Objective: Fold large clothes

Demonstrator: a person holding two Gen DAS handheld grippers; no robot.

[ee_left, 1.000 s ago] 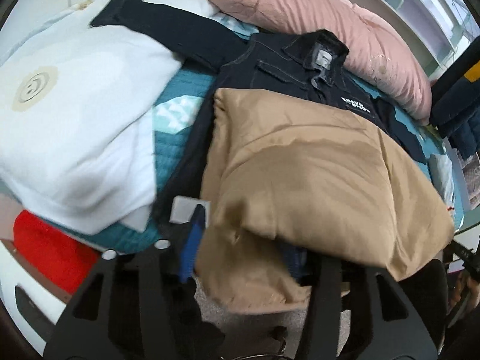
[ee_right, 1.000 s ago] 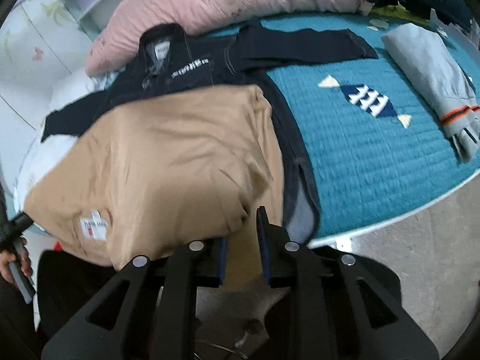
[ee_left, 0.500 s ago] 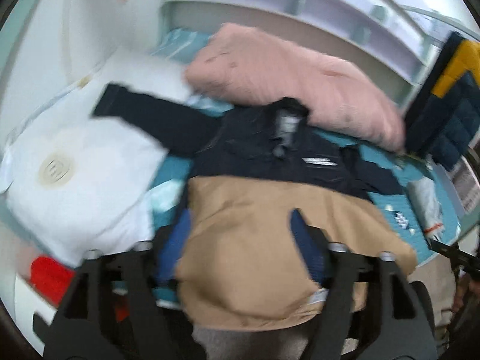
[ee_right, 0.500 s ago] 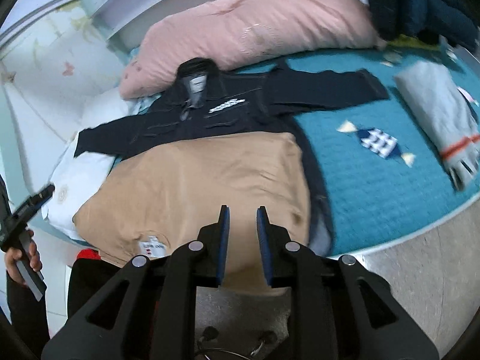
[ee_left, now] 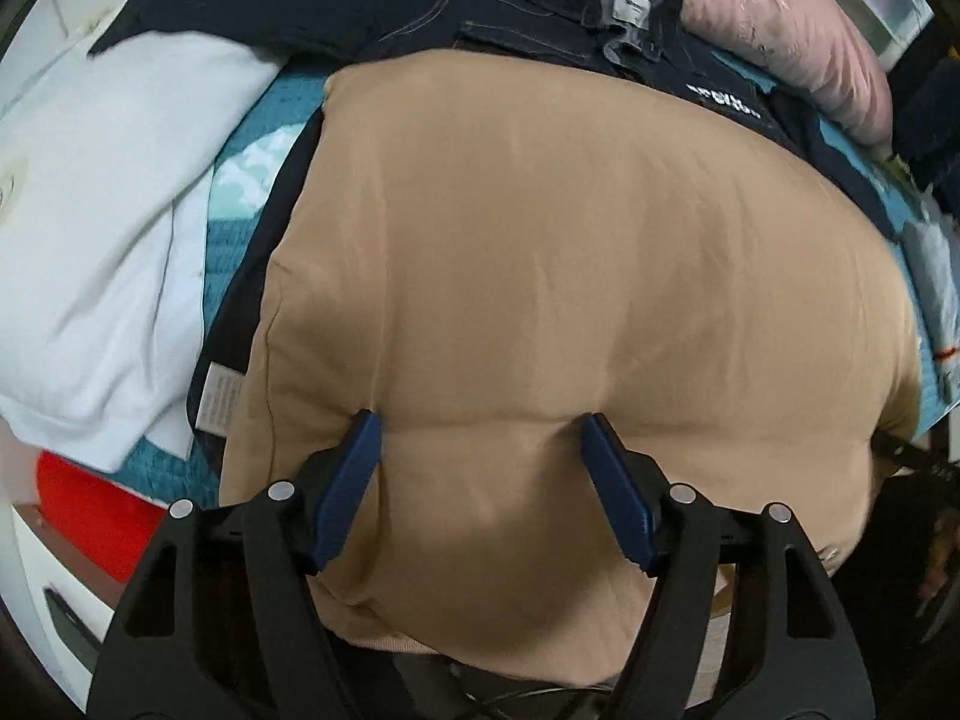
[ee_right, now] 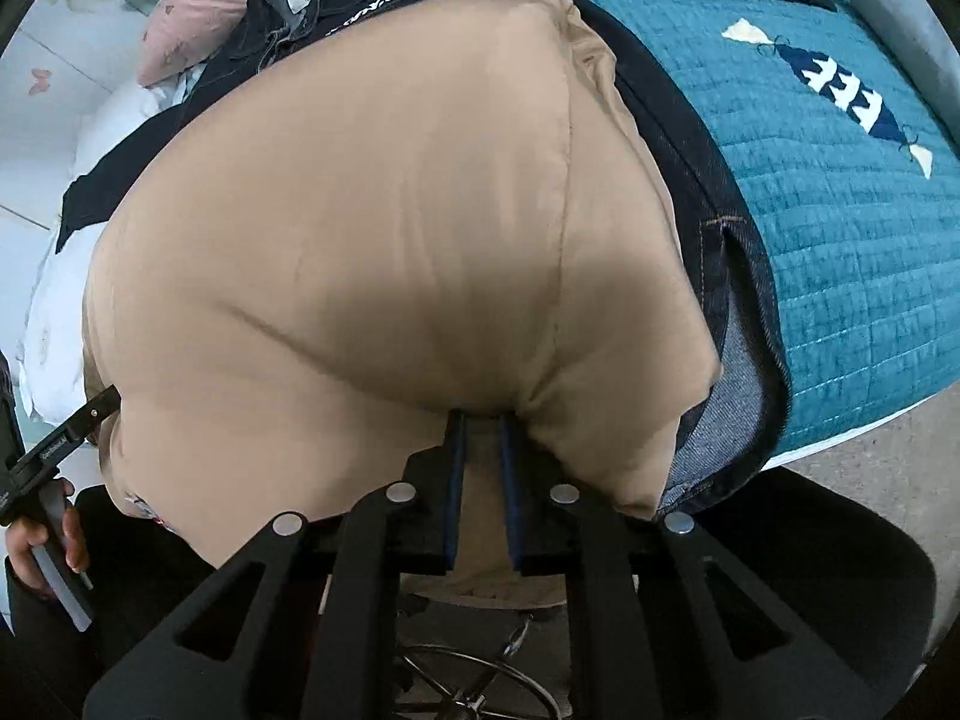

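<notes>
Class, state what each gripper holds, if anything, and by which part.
Right gripper: shut on the tan garment's near edge. Left gripper: open against it, holding nothing.

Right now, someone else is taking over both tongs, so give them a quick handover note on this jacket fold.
Left tongs: open, fingers pressed into the tan lining, gripping nothing.
Right tongs: nearly shut, seemingly pinching the lining's near edge.
The dark denim jacket lies spread on the teal quilt, collar toward the pink pillow, hem folded up so the lining faces out.
Left: sleeves remain spread; fold them in, then finish.
</notes>
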